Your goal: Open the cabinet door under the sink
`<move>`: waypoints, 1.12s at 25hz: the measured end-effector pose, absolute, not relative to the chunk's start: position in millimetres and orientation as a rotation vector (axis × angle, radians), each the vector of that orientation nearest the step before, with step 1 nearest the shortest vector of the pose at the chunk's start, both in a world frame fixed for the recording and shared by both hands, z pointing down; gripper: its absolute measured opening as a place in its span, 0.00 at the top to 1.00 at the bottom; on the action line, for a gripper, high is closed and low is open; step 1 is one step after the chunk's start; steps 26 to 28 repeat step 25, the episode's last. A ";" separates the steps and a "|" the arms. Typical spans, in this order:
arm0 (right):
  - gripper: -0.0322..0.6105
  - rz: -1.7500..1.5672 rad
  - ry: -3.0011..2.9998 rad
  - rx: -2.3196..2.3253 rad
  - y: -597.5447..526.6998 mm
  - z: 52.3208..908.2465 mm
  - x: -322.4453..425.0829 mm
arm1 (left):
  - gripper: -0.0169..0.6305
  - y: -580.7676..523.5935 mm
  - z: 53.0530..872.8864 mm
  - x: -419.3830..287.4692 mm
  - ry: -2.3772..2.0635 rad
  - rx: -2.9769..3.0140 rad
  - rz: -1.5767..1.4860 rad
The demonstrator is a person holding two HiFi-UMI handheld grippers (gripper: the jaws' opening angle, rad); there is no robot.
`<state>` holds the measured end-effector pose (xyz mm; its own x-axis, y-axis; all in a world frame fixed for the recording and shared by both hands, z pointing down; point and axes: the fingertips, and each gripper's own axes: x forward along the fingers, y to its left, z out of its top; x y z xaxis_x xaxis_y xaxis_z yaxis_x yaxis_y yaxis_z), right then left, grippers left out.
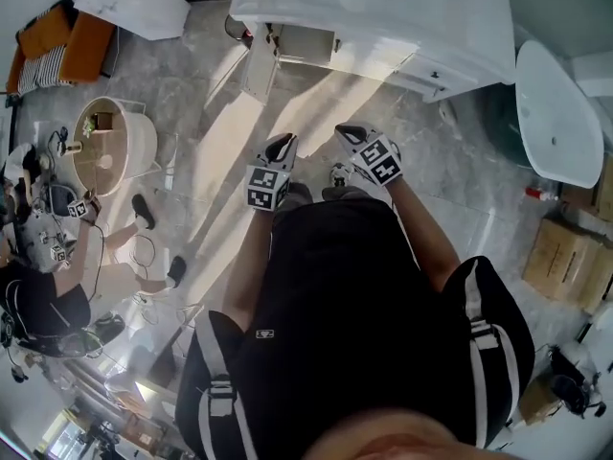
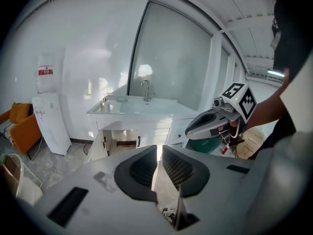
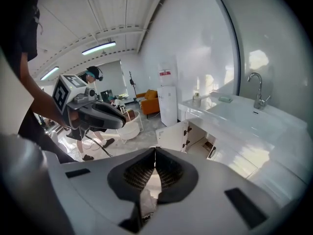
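Observation:
The white sink cabinet (image 1: 383, 17) stands ahead of me, with a tap (image 2: 145, 89) on top. Its left door (image 1: 260, 60) hangs swung outward, showing the dark inside (image 1: 305, 44); the door (image 3: 172, 134) carries a black handle. The neighbouring door (image 2: 151, 137) stays flat against the cabinet. I hold both grippers at waist height, well short of the cabinet. My left gripper (image 1: 280, 149) (image 2: 159, 147) has its jaws drawn almost together with nothing between them. My right gripper (image 1: 351, 134) (image 3: 155, 149) is shut and empty.
A white water dispenser (image 2: 49, 116) and an orange sofa (image 1: 67, 41) stand left of the cabinet. A round white tub table (image 1: 115, 142) and a seated person (image 1: 38, 286) are at the left. A white basin (image 1: 560, 113) and cardboard boxes (image 1: 570, 257) are at the right.

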<state>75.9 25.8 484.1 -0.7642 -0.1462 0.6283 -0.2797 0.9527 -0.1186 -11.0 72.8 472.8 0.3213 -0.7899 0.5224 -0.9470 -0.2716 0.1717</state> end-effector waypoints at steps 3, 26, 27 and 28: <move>0.86 0.254 -2.448 0.277 22.4 483.9 86.9 | 0.91 74.3 472.0 4.9 -1.526 2.138 0.466; 0.86 0.209 -2.467 0.178 4.6 479.7 98.9 | 0.91 56.9 457.6 27.1 -1.606 2.096 0.423; 0.86 0.209 -2.467 0.178 4.6 479.7 98.9 | 0.91 56.9 457.6 27.1 -1.606 2.096 0.423; 0.86 0.209 -2.467 0.178 4.6 479.7 98.9 | 0.91 56.9 457.6 27.1 -1.606 2.096 0.423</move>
